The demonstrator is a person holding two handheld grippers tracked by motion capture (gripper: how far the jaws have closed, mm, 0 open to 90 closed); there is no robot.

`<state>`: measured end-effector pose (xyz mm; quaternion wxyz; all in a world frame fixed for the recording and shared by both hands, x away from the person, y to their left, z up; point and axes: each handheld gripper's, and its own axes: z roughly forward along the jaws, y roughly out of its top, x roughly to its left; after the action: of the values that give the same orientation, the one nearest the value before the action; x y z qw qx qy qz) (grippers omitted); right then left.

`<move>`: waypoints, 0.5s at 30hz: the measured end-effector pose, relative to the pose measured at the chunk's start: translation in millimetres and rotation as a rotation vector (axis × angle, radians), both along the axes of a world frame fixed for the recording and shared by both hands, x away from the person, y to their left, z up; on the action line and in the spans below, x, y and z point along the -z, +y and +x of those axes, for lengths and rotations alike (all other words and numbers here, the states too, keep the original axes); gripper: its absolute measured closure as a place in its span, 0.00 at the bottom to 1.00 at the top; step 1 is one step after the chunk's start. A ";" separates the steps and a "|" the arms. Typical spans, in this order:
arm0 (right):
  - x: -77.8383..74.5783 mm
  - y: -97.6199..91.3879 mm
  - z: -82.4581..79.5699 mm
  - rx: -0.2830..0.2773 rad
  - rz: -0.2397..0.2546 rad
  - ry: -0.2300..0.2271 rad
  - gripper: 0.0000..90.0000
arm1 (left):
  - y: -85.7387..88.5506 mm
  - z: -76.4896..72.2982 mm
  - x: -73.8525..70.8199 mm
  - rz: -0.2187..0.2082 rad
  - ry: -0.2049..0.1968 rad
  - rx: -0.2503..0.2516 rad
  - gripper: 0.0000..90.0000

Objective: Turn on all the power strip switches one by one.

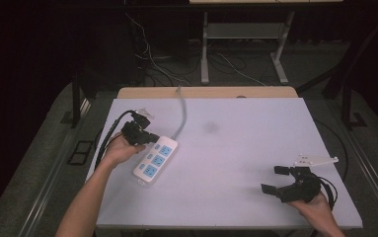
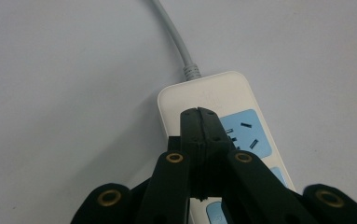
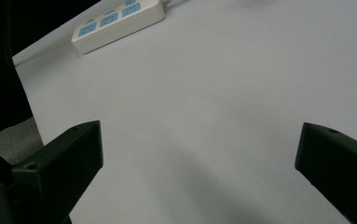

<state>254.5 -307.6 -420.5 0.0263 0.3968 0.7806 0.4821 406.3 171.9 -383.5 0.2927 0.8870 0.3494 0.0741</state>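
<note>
High view: a white table takes up most of the scene, its wooden far edge showing beyond the white sheet. On its left part lies a white power strip, slanting from near left to far right, with three blue socket faces along its top. A grey cord leaves the strip's far end and runs to the table's far edge.

A person's left forearm comes in from the bottom left, and the left hand holds the left gripper at the far end of the strip. From the left gripper view, its jaws are pressed together with nothing between them, and their joined tip sits over the blank end of the strip, just short of the first blue socket; whether the tip touches the casing cannot be told. The cord enters the strip just beyond.

At the near right corner the right hand holds the right gripper, well apart from the strip. In the right gripper view its jaws stand wide apart over bare table, holding nothing, with the strip far off at top left.
</note>
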 end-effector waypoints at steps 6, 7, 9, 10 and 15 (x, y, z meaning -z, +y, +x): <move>0.0 -0.4 -0.1 0.000 0.001 0.000 0.01 | 0.3 -1.3 6.0 0.001 0.004 -0.003 0.99; 0.2 -0.4 0.0 0.000 0.000 -0.001 0.01 | 0.9 -1.9 7.5 0.003 0.008 -0.005 0.99; 0.4 -0.3 0.2 -0.001 -0.001 0.000 0.01 | 2.2 -2.5 10.6 -0.001 0.012 -0.006 0.99; 0.4 -0.2 0.2 -0.001 -0.001 0.002 0.01 | 2.3 -2.7 11.8 0.001 0.014 -0.009 0.99; 0.8 0.5 0.2 -0.002 -0.004 0.003 0.01 | 3.0 -2.2 14.3 -0.006 0.018 -0.011 0.99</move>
<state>254.6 -307.1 -421.3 0.0257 0.3966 0.7821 0.4799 404.1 174.9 -397.8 0.2919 0.8848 0.3570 0.0669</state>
